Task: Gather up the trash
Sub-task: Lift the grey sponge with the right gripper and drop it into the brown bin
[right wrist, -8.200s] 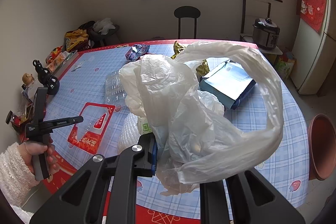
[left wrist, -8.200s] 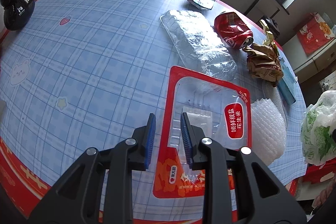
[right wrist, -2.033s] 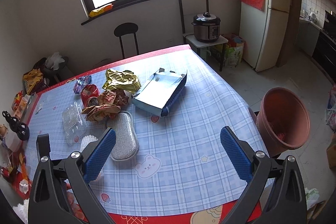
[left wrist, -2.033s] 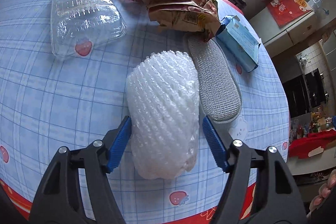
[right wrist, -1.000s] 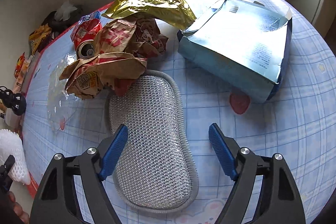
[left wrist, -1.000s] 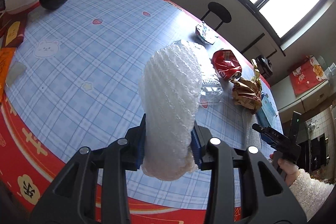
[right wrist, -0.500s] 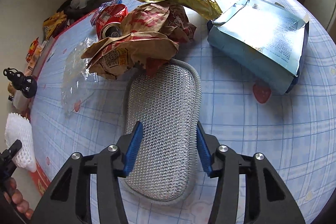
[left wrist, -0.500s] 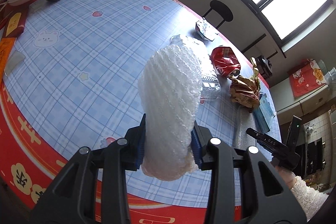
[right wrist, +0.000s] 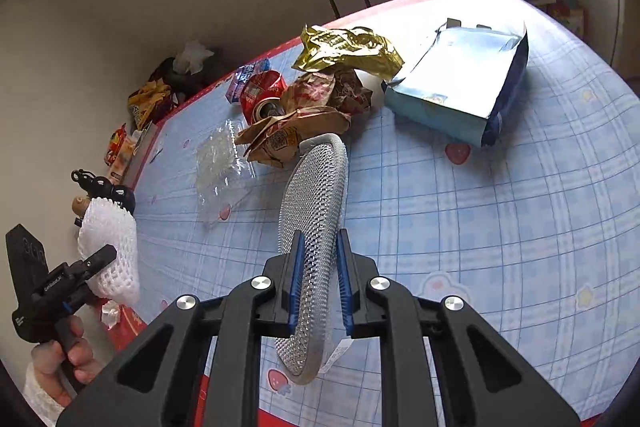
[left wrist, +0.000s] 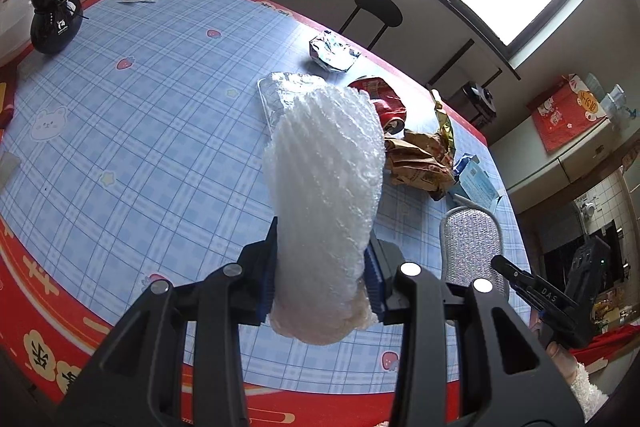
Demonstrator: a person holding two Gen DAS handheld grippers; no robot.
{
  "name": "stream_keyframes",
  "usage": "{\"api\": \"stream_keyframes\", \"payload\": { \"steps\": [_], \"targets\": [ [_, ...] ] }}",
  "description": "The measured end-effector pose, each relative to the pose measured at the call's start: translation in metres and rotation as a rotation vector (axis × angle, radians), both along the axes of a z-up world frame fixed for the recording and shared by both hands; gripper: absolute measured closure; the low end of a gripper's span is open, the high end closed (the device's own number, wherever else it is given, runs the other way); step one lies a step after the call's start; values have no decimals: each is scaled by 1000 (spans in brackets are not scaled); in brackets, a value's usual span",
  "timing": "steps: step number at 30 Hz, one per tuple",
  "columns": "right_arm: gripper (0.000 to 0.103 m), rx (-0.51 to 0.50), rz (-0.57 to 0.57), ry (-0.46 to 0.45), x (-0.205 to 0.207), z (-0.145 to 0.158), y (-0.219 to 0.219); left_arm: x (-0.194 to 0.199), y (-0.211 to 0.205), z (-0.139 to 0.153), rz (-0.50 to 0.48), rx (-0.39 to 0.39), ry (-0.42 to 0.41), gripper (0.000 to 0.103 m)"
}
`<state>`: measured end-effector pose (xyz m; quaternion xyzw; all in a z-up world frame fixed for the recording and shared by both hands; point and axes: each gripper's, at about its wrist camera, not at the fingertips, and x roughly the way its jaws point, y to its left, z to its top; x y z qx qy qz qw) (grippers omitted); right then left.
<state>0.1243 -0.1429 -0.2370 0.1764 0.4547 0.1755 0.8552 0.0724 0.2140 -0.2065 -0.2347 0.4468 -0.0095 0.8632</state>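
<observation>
Left wrist view: the left gripper is clamped on the white foam net, carried clear above the table. Near the far edge, the clear plastic tray, crushed red can and brown paper bag wait.

Right wrist view: here's the change! A second ago the right gripper straddled the silver mesh pad with its jaws wide, pad flat on the table; now it has pinched the pad edgewise and lifted it. The gold wrapper and blue box remain. Both hands loaded, so I'd judge a bag drop comes next.
</observation>
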Motion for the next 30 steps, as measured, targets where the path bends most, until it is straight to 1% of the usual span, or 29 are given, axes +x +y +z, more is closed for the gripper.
{"api": "stream_keyframes", "payload": {
  "steps": [4,7,13,17,22,27,30],
  "targets": [
    [87,-52,-5,-99,-13,27,-10,-1,-15,16,-31,25,-29,64],
    [87,-69,-12,-165,-20,46,-22,-1,-27,32,-48,49,-55,64],
    [87,-59,-65,-258,-32,76,-59,1,-59,65,-101,93,-111,64],
    [87,-62,-113,-302,-44,93,-91,4,-86,83,-143,88,-147,64],
    [87,-117,-182,-358,-65,114,-141,10,-130,97,-211,82,-177,64],
    [87,-146,-302,-382,-93,126,-209,17,-182,102,-285,78,-192,64],
    [87,-202,-382,-385,-108,128,-253,20,-216,104,-331,68,-203,64]
  ]
}}
